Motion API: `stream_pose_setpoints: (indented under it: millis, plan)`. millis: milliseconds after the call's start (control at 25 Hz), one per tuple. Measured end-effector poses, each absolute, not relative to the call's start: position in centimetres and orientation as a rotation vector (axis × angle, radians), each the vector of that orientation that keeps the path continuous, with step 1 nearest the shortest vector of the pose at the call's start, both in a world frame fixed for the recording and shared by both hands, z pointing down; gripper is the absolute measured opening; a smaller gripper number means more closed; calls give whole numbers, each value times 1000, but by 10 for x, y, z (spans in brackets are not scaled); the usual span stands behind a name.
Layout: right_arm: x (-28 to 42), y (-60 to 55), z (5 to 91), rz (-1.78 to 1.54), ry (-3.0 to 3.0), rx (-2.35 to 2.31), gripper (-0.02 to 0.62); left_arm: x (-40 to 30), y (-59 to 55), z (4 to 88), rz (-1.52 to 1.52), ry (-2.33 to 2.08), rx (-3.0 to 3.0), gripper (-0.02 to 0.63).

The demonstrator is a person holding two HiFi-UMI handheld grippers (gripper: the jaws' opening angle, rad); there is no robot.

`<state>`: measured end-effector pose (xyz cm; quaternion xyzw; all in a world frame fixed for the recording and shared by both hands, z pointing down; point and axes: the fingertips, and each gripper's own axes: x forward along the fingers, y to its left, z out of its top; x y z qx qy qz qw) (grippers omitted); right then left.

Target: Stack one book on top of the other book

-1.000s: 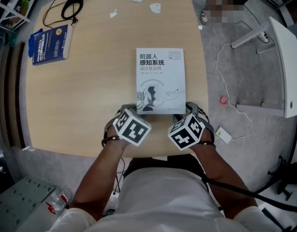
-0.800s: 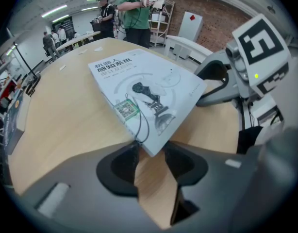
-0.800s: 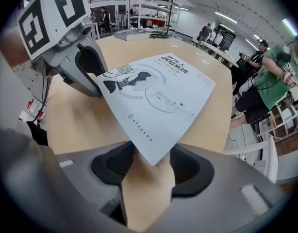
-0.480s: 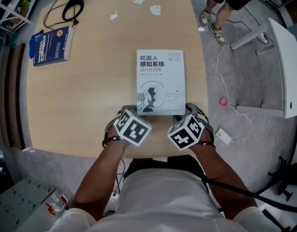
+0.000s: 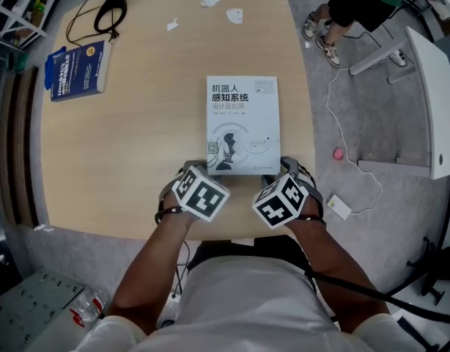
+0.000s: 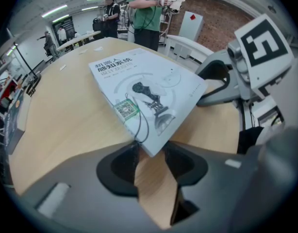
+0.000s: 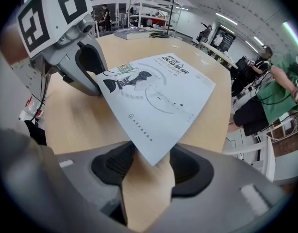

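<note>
White paperback (image 5: 243,123): flat on surface (image 5: 137,145); probably light, bendy, slick-covered. Left tool (image 6: 151,154), right tool (image 7: 151,161): jaws apart, each straddling a near corner, the likely hold.

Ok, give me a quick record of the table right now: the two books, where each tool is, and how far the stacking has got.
white book: lies flat, cover up, mid table
blue book: lies flat at the far left, well apart from the white book
left tool: jaws apart, astride the white book's near-left corner
right tool: jaws apart, astride its near-right corner
stacking: not yet done; both books lie on the table
</note>
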<state>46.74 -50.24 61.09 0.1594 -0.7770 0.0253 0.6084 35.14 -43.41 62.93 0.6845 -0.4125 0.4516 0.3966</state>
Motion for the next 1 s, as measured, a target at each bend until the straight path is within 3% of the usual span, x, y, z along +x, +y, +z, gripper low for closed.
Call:
stream_pose_setpoints:
  millis: [400, 680, 760, 840, 1000]
  plan:
    - [469, -506, 614, 98, -1846, 326, 235, 351, -435, 632, 1132, -1070, 1772, 186]
    - [493, -501, 587, 126, -1855, 410, 226, 335, -409, 615, 1130, -1119, 1822, 103]
    - [497, -491, 569, 200, -1917, 473, 143, 333, -406, 595, 1052, -1159, 1859, 5]
    - [493, -477, 548, 376, -2053, 536, 15, 337, -403, 573, 938, -1166, 1917, 5]
    - [475, -443, 495, 868, -2351, 625, 3, 350, -390, 528, 708, -1160, 2004, 4]
